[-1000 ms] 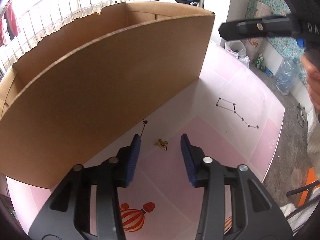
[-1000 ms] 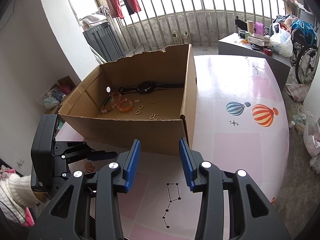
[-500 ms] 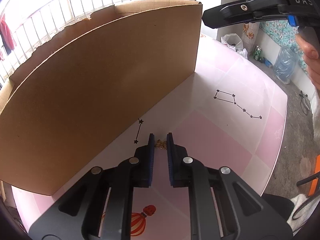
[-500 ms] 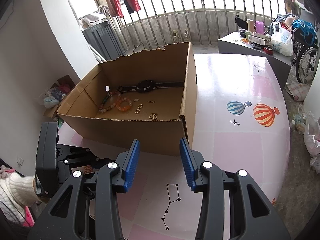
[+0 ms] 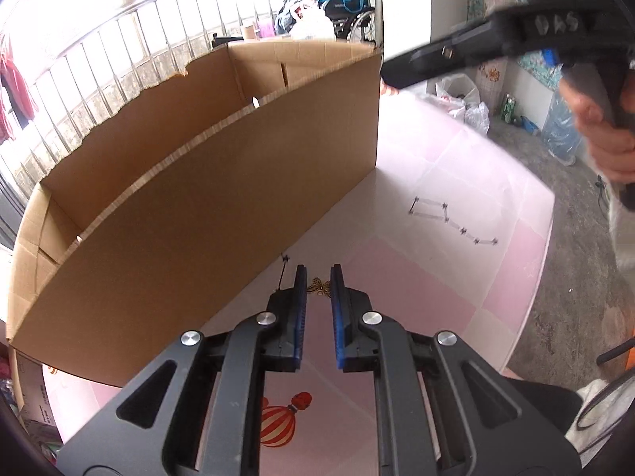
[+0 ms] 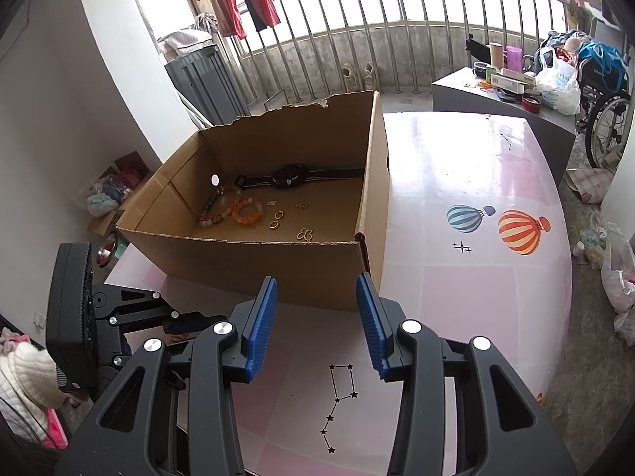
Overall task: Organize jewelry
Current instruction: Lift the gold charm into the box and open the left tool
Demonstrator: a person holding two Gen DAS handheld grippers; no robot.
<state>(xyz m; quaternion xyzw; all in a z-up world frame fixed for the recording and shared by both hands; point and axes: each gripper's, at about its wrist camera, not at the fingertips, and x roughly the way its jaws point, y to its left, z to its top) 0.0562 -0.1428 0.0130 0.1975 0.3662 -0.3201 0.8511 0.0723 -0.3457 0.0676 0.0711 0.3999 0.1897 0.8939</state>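
Right now my left gripper (image 5: 318,286) is pinched on a small gold charm (image 5: 320,287), shaped a bit like a butterfly or bee, which sits between the tips of the blue pads (image 5: 301,301); those jaws have just been closing and now stand narrow with the charm caught at their very end. It hangs just in front of the long outer wall of the cardboard box (image 5: 222,214), above the pink table (image 5: 456,285), near a little printed star line on the tabletop. From this view I cannot tell for sure whether the charm is clear of the surface or touching it. My right gripper (image 6: 316,315) is held over the near edge of the same table, jaws standing apart with nothing between the blue pads (image 6: 260,329), pointing at the short front wall of the box. Through that camera I can see down into the box: a black watch (image 6: 291,175) lies along the far wall, two beaded bracelets (image 6: 234,210) lie toward the left corner, and a few small gold pieces, among them two rings (image 6: 276,220) and a looped charm (image 6: 304,234), are scattered on the floor nearer the front. A printed constellation (image 6: 337,400) is on the table just below my right gripper, and two balloon prints (image 6: 498,224) lie well off to the right of the box.
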